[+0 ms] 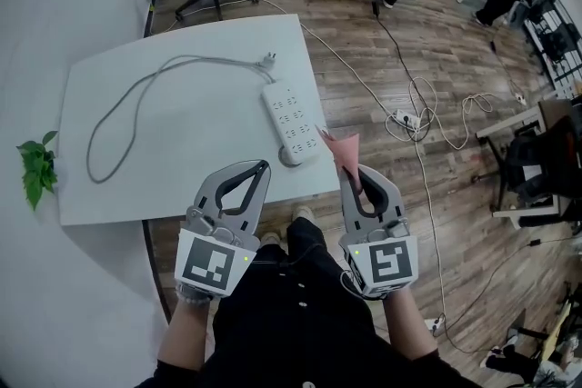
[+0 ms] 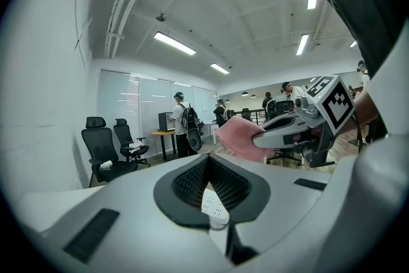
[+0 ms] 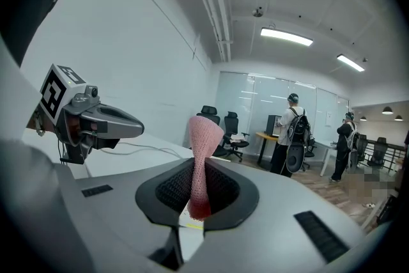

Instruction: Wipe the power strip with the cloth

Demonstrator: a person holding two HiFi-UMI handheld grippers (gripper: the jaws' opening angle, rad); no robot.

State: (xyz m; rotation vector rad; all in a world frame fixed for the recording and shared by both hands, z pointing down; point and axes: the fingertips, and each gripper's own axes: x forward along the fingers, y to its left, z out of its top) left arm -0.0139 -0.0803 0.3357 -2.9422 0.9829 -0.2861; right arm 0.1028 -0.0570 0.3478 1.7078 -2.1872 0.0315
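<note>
The right gripper (image 1: 351, 173) is clamped on a pink woven cloth (image 1: 344, 150). The cloth's loose end stands up past the jaws, probably so it is free for wiping. The long white plastic power strip (image 1: 293, 121) lies flat on the white table (image 1: 182, 150), just ahead and left of that gripper and just beyond the tips of the left gripper (image 1: 261, 169), whose jaws meet on nothing. Both grippers hover side by side at the person's waist, pointing forward

Pale grey left gripper (image 1: 263, 166) and right gripper (image 1: 361, 173) — black-lined fingers (image 1: 215, 186), 2 black-and-white marker cubes (image 1: 211, 264), black buttoned clothing (image 1: 300, 327)
</note>
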